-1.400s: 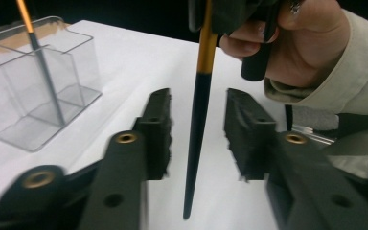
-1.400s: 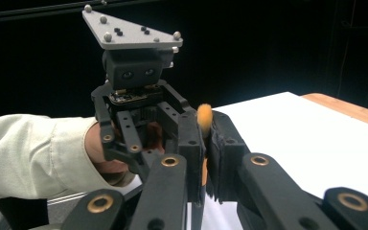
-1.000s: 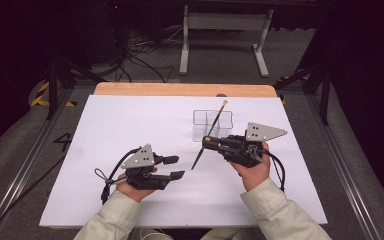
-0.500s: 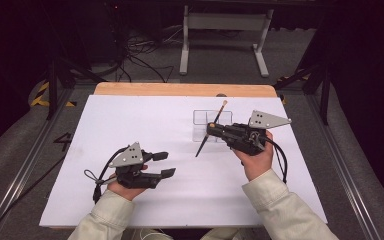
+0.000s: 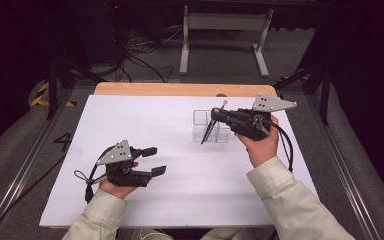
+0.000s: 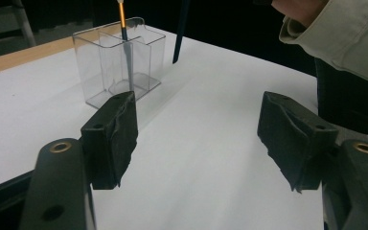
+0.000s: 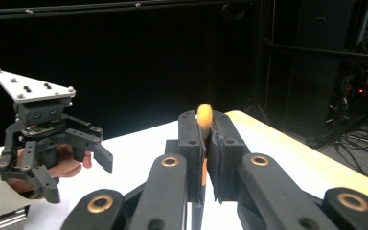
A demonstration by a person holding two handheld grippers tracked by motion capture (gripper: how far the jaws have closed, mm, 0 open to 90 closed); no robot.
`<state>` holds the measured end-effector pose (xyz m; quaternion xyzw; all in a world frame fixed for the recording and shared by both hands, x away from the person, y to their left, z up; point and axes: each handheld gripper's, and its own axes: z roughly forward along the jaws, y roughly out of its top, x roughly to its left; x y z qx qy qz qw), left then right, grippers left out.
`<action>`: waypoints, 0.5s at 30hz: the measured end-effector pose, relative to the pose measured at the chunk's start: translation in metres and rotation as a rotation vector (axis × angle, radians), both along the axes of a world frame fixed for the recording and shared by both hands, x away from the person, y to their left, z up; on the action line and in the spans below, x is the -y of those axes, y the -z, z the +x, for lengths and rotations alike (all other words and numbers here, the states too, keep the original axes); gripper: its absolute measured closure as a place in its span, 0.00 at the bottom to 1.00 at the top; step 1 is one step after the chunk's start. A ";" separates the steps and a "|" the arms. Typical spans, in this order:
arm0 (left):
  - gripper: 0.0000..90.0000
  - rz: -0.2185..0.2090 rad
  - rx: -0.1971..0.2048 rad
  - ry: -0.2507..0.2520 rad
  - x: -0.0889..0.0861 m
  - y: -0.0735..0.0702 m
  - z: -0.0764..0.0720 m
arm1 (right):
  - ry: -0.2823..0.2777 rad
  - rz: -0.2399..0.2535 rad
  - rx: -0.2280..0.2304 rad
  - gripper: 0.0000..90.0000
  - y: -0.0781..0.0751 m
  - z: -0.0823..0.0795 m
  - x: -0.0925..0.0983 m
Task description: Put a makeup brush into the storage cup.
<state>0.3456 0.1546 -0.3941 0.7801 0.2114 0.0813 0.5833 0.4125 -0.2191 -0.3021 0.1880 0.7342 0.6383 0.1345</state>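
— Where's the brush (image 5: 211,126)?
— Clamped tight in the right gripper (image 5: 215,114), slanting down over the clear holder (image 5: 211,127), near the table's (image 5: 180,190) far edge.
— And the left gripper (image 5: 154,160)?
— Its jaws have just been opening, nothing between them, bare tabletop ahead.

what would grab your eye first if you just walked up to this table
The right hand-held gripper, raised at the far right of the white table, is clamped on a slim brush whose tip hangs by a clear divided holder. The left hand-held gripper sits near the front, jaws apart with nothing between them.
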 end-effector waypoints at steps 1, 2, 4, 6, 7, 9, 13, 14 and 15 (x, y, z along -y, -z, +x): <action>0.32 -0.001 -0.001 -0.005 -0.001 0.000 0.000 | 0.001 0.000 0.001 0.94 -0.002 0.001 0.000; 0.31 -0.005 -0.005 -0.008 -0.002 0.000 0.000 | 0.002 -0.002 0.001 0.94 -0.003 0.002 0.001; 0.29 -0.011 -0.006 -0.020 -0.005 0.001 0.001 | 0.011 -0.008 0.007 0.94 -0.006 0.005 0.002; 0.28 -0.013 -0.004 -0.024 -0.007 0.002 0.001 | 0.018 -0.020 0.010 0.94 -0.009 0.008 0.002; 0.27 -0.015 -0.009 -0.028 -0.008 0.002 0.002 | 0.021 -0.024 0.012 0.94 -0.010 0.010 0.003; 0.25 -0.014 -0.007 -0.036 -0.009 0.003 0.003 | 0.026 -0.028 0.014 0.94 -0.013 0.013 0.004; 0.22 -0.030 -0.011 -0.046 -0.011 0.003 0.003 | 0.039 -0.053 0.014 0.94 -0.017 0.018 0.006; 0.21 -0.030 -0.010 -0.049 -0.011 0.003 0.003 | 0.042 -0.055 0.013 0.94 -0.017 0.020 0.006; 0.21 -0.030 -0.008 -0.055 -0.012 0.003 0.003 | 0.044 -0.057 0.013 0.94 -0.018 0.021 0.007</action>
